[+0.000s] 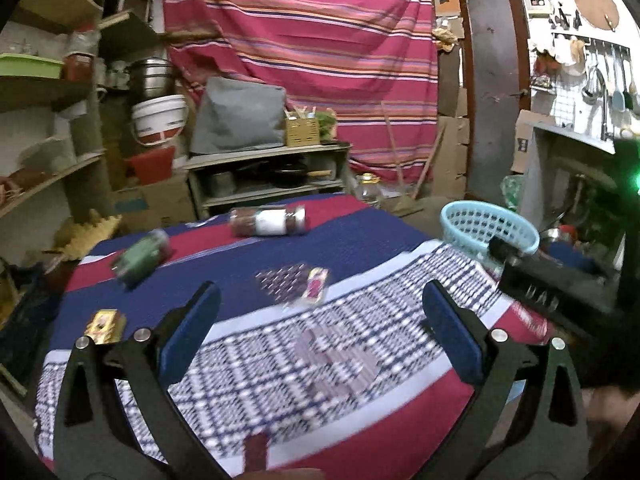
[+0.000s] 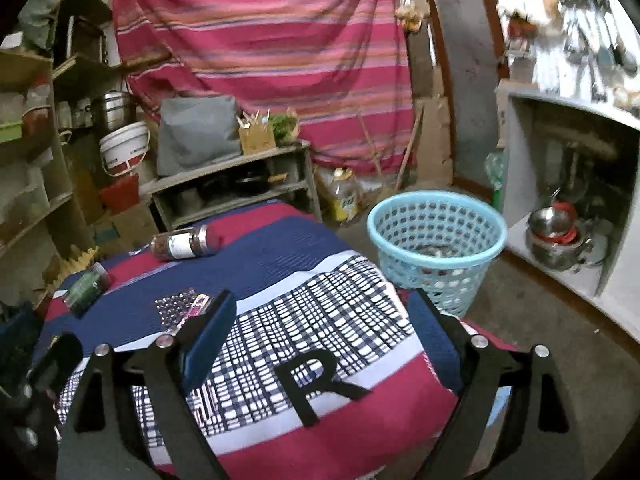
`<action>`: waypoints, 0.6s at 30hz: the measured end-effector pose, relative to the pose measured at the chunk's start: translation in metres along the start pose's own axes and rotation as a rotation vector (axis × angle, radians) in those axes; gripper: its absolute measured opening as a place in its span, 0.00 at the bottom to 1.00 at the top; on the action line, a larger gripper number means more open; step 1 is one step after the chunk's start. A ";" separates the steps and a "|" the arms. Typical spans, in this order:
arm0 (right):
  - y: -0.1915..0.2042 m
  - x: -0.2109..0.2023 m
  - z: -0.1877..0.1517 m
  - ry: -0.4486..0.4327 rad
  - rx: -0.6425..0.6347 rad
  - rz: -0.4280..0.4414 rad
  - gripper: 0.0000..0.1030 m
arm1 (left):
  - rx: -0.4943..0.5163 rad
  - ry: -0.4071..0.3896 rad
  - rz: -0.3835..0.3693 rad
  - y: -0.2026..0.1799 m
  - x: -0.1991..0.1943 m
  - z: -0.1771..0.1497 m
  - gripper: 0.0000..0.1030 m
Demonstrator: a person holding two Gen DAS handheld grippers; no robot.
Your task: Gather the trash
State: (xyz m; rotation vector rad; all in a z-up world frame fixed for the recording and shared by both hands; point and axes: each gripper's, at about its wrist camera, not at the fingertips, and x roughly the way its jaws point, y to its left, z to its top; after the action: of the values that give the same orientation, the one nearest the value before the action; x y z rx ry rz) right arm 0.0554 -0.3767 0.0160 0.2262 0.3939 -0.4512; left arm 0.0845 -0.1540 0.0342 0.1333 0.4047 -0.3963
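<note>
Trash lies on the cloth-covered table [image 1: 360,256]: a brown jar with a white label [image 1: 267,221] [image 2: 185,242] on its side at the far edge, a green container [image 1: 141,258] [image 2: 85,285] at the far left, a patterned wrapper with a pink packet [image 1: 299,283] [image 2: 182,305] in the middle, and a gold packet [image 1: 105,326] at the near left. A light blue plastic basket [image 2: 436,244] [image 1: 489,230] stands on the floor to the right of the table. My left gripper [image 1: 320,324] is open and empty above the table. My right gripper [image 2: 324,320] is open and empty.
Wooden shelves with pots, a white bucket and a red tub stand to the left [image 1: 52,92]. A low shelf with a grey bag [image 1: 240,116] is behind the table. A white counter with steel pots [image 2: 560,236] is at the right. A striped curtain hangs behind.
</note>
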 end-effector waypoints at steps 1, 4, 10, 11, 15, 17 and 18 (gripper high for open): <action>0.002 -0.007 -0.003 -0.016 -0.006 0.003 0.84 | 0.007 -0.011 0.015 0.003 -0.007 -0.006 0.95; 0.007 -0.029 -0.011 -0.054 -0.044 0.015 0.84 | -0.017 -0.025 0.032 0.019 -0.025 -0.025 0.95; 0.020 -0.062 -0.031 -0.135 -0.140 0.070 0.95 | -0.076 -0.054 0.075 0.045 -0.036 -0.039 0.95; 0.025 -0.063 -0.035 -0.128 -0.154 0.078 0.95 | -0.081 -0.048 0.071 0.049 -0.037 -0.041 0.95; 0.045 -0.070 -0.041 -0.172 -0.213 0.068 0.95 | -0.107 -0.049 0.067 0.062 -0.037 -0.047 0.95; 0.053 -0.067 -0.043 -0.161 -0.232 0.059 0.95 | -0.135 -0.041 0.058 0.066 -0.033 -0.048 0.95; 0.057 -0.066 -0.043 -0.153 -0.235 0.048 0.95 | -0.139 -0.047 0.063 0.067 -0.033 -0.049 0.95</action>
State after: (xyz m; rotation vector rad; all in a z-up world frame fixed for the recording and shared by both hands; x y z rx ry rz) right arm 0.0137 -0.2889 0.0115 -0.0266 0.2882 -0.3684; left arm 0.0659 -0.0710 0.0058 0.0010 0.3792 -0.3076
